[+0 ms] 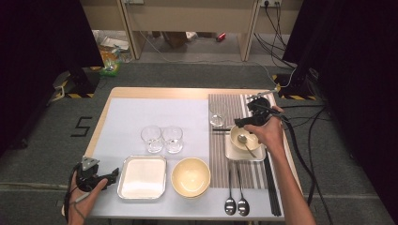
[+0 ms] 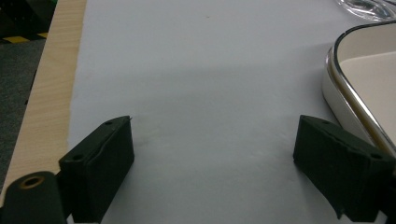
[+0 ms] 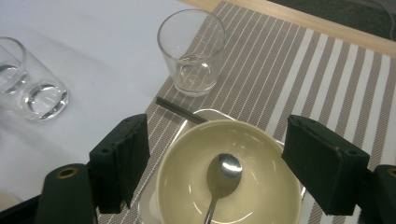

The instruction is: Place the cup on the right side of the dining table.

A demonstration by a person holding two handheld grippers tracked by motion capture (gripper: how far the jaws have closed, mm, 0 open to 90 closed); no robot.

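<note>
My right gripper [image 1: 240, 123] hovers open just over a small cream bowl [image 1: 244, 139] that sits on a small metal tray [image 1: 232, 153] on the striped placemat [image 1: 220, 168]. In the right gripper view the open gripper [image 3: 217, 140] frames the bowl [image 3: 261, 186], and a metal spoon [image 3: 223, 173] rests inside it. A clear glass [image 3: 192, 51] stands beyond the bowl. My left gripper [image 1: 114, 177] is open near the front left table edge, beside a rectangular metal tray [image 1: 142, 176]. The left gripper [image 2: 215, 140] holds nothing above the pale mat [image 2: 196, 70], with the tray's rim [image 2: 348, 95] at the right.
Two empty glasses [image 1: 162, 138] stand mid-table. A large yellow bowl [image 1: 190, 176] sits right of the rectangular tray. Two spoons [image 1: 236, 204] and black chopsticks [image 1: 272, 187] lie on the placemat's front part. A dark stick [image 3: 180, 110] lies behind the small bowl.
</note>
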